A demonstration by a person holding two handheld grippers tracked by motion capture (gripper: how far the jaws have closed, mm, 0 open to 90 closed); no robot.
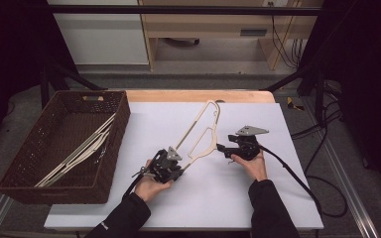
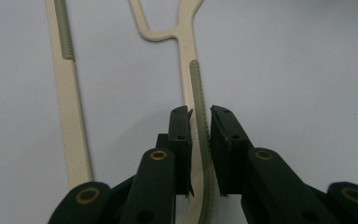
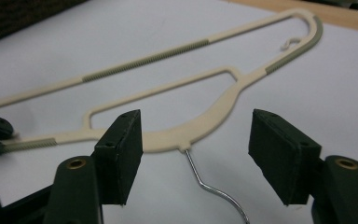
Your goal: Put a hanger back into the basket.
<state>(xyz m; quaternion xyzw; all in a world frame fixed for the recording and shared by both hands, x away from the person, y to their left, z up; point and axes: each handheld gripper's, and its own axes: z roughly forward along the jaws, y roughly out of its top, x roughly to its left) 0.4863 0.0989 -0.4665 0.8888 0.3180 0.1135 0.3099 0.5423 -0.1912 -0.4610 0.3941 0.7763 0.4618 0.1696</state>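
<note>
A cream plastic hanger [image 1: 210, 145] with green ribbed strips lies on the white table [image 1: 258, 198]. My left gripper [image 1: 182, 167] is at the hanger's near end. In the left gripper view its jaws [image 2: 200, 116] are shut on one arm of the hanger [image 2: 186, 60], pressing the ribbed strip from both sides. My right gripper [image 1: 222, 148] sits just right of the hanger's thick middle. In the right gripper view it stands open [image 3: 196, 135], facing the hanger [image 3: 214, 109], with the wire hook [image 3: 209, 186] running between its jaws, untouched.
A brown wicker basket [image 1: 121, 124] stands at the table's left and holds several more cream hangers [image 1: 79, 151]. A wooden strip [image 1: 198, 95] edges the table's far side. Cables trail off the right side [image 1: 307, 188].
</note>
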